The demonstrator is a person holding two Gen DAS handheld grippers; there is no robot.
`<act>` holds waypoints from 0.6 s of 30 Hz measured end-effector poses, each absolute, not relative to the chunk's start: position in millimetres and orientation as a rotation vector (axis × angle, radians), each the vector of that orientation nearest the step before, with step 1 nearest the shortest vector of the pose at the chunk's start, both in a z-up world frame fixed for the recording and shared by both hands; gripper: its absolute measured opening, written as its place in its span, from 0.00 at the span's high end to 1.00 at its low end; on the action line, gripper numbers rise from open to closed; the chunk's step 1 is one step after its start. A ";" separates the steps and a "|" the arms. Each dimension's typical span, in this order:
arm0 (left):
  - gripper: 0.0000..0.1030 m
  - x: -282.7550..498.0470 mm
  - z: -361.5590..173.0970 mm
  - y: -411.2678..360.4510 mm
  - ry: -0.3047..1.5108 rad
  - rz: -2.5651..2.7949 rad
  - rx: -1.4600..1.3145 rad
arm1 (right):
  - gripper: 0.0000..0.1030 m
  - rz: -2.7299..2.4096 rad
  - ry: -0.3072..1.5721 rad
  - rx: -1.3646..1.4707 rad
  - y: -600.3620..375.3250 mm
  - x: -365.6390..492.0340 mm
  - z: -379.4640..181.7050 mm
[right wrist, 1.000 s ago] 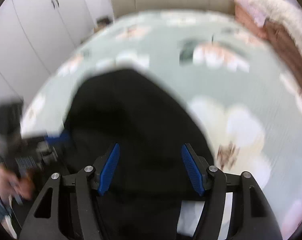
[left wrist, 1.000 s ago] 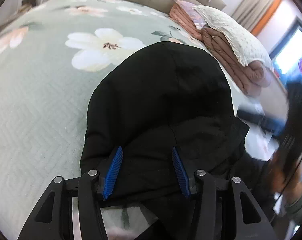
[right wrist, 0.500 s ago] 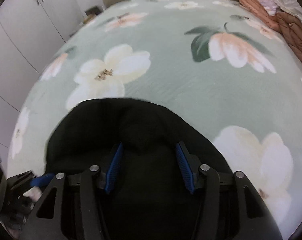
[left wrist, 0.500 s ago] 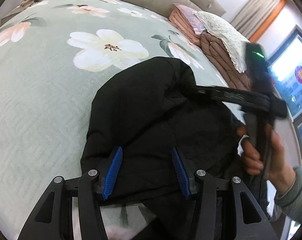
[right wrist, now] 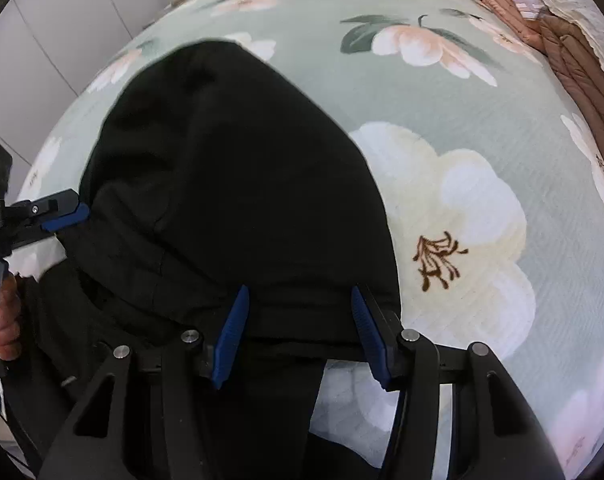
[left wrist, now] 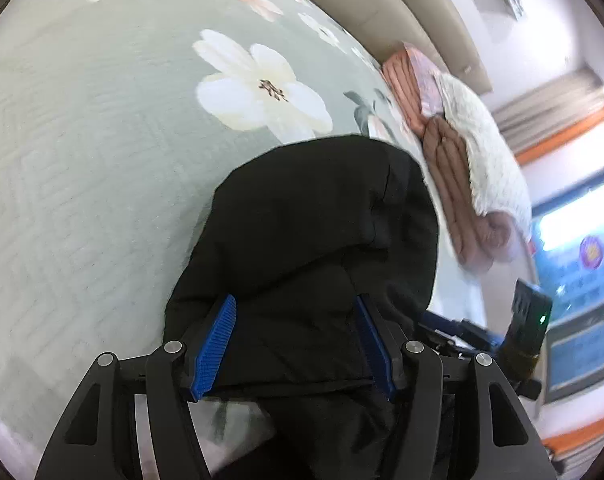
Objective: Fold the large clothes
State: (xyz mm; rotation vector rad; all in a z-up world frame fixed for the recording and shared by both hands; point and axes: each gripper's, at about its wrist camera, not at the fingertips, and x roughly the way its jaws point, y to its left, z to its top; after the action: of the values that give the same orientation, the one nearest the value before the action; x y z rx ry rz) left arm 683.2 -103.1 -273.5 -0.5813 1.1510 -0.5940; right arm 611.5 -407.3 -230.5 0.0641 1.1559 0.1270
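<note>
The coat [left wrist: 314, 248] looks soft, bulky, floppy; grip its hem at 6 o'clock. The left gripper [left wrist: 295, 344], just widened, and the right gripper [right wrist: 297, 334] both gape over it.

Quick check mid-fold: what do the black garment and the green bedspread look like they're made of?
Black garment: looks like a thick, matte woven or padded fabric; it holds rounded, bulky folds with no shine. Exact fibre unclear.
Green bedspread: seems a soft quilted textile; stitched zigzag ridges show across it, with printed flowers and a matte finish.
</note>
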 end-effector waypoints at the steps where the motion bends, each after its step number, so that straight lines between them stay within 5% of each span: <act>1: 0.39 682.0 -269.6 -99.7 1.144 -0.591 -0.587 | 0.45 0.135 1.140 0.071 -409.0 610.4 -225.3; 11: 0.39 692.9 -236.9 -83.6 1.015 -0.568 -0.599 | 0.34 0.164 1.075 0.182 -457.9 638.8 -198.7; 18: 0.39 738.2 -241.9 -91.5 1.123 -0.609 -0.555 | 0.34 0.197 1.098 0.279 -484.2 671.2 -224.5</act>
State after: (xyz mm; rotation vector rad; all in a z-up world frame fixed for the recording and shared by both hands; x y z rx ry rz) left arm 738.2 -91.5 -241.9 -0.5546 1.1228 -0.6086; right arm 671.2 -484.2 -224.5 0.2786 1.0978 0.1966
